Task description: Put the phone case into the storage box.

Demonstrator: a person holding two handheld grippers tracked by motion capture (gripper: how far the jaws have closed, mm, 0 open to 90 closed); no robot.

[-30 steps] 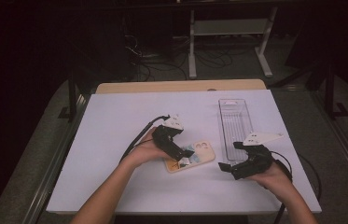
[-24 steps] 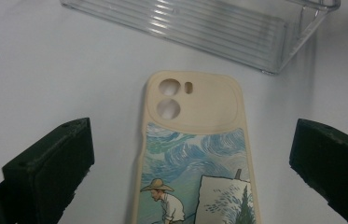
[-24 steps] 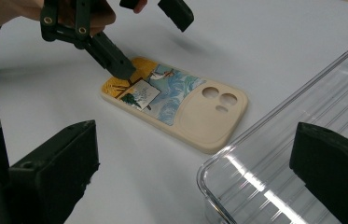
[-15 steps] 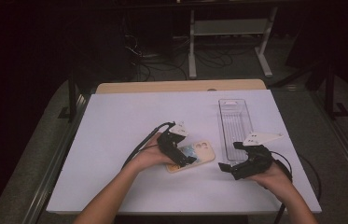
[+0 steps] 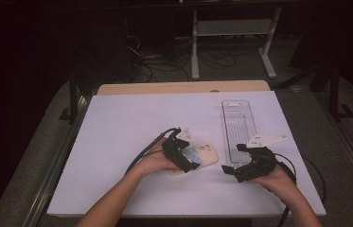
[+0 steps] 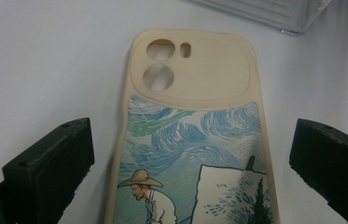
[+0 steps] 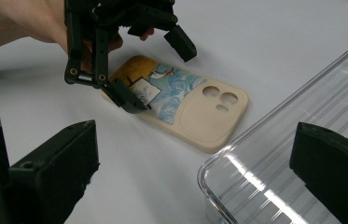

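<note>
Left gripper view: left hand-held gripper [image 6: 185, 186] straddles phone case [image 6: 192, 135], jaws apart; closing could perhaps skid it across counter [image 6: 45, 60].

Two handheld grippers over a white table, a phone case between them.

The left gripper [image 5: 183, 158] hangs over the near end of a cream phone case [image 5: 203, 156] that lies flat on the table [image 5: 117, 127], a little toward its near edge and about midway between its side edges; whether the jaws touch the case cannot be told from here. The right gripper [image 5: 240, 170] is held near the table's near right corner, just beside the near end of a clear plastic tray [image 5: 238, 127], which runs lengthwise toward the far edge. A black cable [image 5: 148, 149] trails from the left gripper across the table.
</note>
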